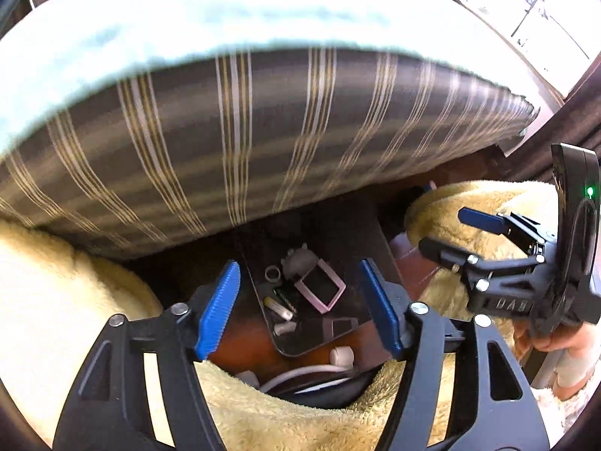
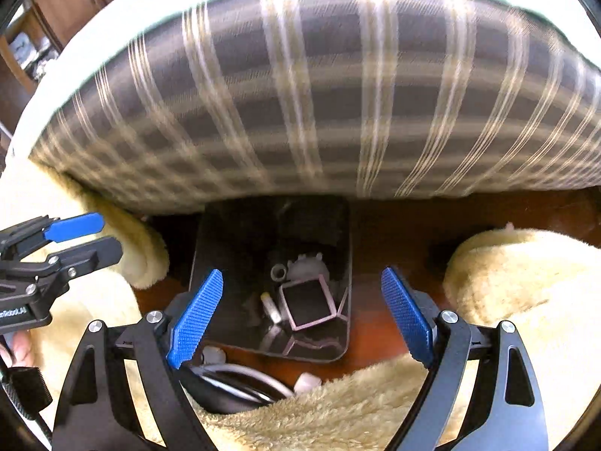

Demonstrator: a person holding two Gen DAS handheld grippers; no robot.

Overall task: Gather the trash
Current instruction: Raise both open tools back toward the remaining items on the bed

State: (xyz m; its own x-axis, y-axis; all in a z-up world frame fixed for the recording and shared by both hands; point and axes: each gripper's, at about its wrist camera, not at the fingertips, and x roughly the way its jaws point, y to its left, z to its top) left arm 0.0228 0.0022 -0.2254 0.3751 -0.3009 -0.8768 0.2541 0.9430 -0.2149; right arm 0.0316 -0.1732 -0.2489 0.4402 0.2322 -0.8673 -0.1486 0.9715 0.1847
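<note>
A black glossy tray (image 1: 349,312) (image 2: 233,263) lies on a brown wooden surface below a striped cushion. In it lie a pink-framed square item (image 1: 319,287) (image 2: 308,302), a grey ring (image 1: 273,274) (image 2: 278,272), a grey figure (image 1: 296,259) (image 2: 306,265) and a small white tube (image 1: 278,306) (image 2: 271,307). My left gripper (image 1: 300,310) hovers open over the tray; it also shows at the left in the right wrist view (image 2: 94,236). My right gripper (image 2: 304,317) hovers open over the tray; it also shows at the right in the left wrist view (image 1: 450,231). Both are empty.
A grey striped cushion (image 1: 244,143) (image 2: 319,94) overhangs the tray's far end. Cream fleece blanket (image 1: 56,300) (image 2: 526,300) lies on both sides and in front. White cable and plugs (image 1: 319,372) (image 2: 240,376) lie near the tray's front edge.
</note>
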